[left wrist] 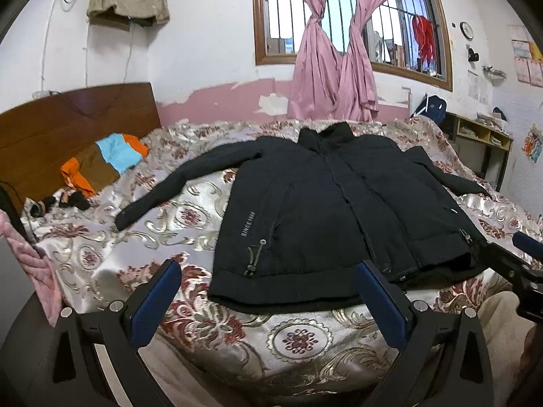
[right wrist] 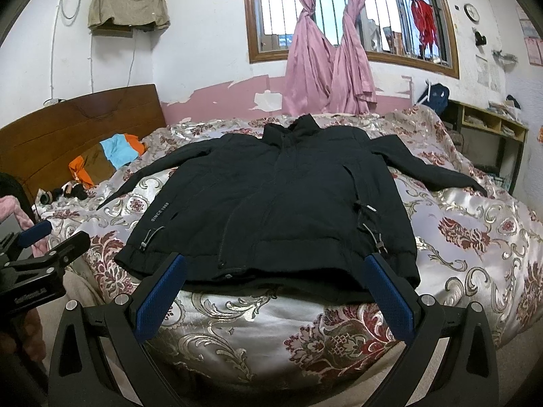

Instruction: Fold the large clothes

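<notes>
While one black jacket (left wrist: 325,210) lies flat, two sleeves spread, both tongs (left wrist: 268,291) (right wrist: 276,285) gaping, empty

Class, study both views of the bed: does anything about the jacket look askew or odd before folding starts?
Mostly tidy. The black jacket lies flat on the patterned bedspread, front up, sleeves spread. One oddity: its hem near the front opening looks uneven, with one front panel overlapping the other. Both grippers hover open, holding nothing.
</notes>
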{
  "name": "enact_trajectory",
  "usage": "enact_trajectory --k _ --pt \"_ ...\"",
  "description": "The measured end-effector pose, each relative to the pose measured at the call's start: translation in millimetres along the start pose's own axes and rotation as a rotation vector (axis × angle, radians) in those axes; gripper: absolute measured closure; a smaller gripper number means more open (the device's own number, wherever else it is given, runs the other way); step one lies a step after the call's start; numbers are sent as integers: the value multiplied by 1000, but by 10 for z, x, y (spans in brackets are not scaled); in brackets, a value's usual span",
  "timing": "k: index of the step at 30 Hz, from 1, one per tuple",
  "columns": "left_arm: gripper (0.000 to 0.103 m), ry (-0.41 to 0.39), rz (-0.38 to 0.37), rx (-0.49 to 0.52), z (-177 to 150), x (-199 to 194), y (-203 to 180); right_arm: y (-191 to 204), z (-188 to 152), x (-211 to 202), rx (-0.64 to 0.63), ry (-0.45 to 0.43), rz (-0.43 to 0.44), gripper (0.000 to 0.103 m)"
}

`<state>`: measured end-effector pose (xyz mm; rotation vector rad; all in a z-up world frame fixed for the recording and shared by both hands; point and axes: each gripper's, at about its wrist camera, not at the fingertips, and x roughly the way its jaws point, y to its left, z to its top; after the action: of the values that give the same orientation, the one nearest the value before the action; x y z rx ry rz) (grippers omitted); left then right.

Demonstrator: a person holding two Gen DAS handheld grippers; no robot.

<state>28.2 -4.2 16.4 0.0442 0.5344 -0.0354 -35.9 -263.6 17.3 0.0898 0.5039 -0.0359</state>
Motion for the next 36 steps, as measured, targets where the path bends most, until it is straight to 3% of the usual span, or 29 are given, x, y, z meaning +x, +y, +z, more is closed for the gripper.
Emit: enact_trajectory --k 9,14,16,19,28,33,36 --pt "0 48 -44 -10 523 692 -225 -694 316 326 76 28 -61 1" --pt "0 172 9 26 942 1403 -618 -1427 609 747 151 92 -79 1" --pt "0 231 -29 48 1120 1783 -835 -1762 702 967 171 143 -94 1" --pt "0 250 -70 76 1343 2223 -1172 -2310 839 1323 188 214 -163 1" --pt "0 309 -176 186 1787 3514 -2528 -3846 1286 2295 357 198 -296 1" --pt "0 287 -325 115 1999 3879 -2967 -4499 1468 2894 491 222 -309 1" --pt "0 242 -379 124 2085 3972 -3241 -4773 1465 3144 618 205 -329 1"
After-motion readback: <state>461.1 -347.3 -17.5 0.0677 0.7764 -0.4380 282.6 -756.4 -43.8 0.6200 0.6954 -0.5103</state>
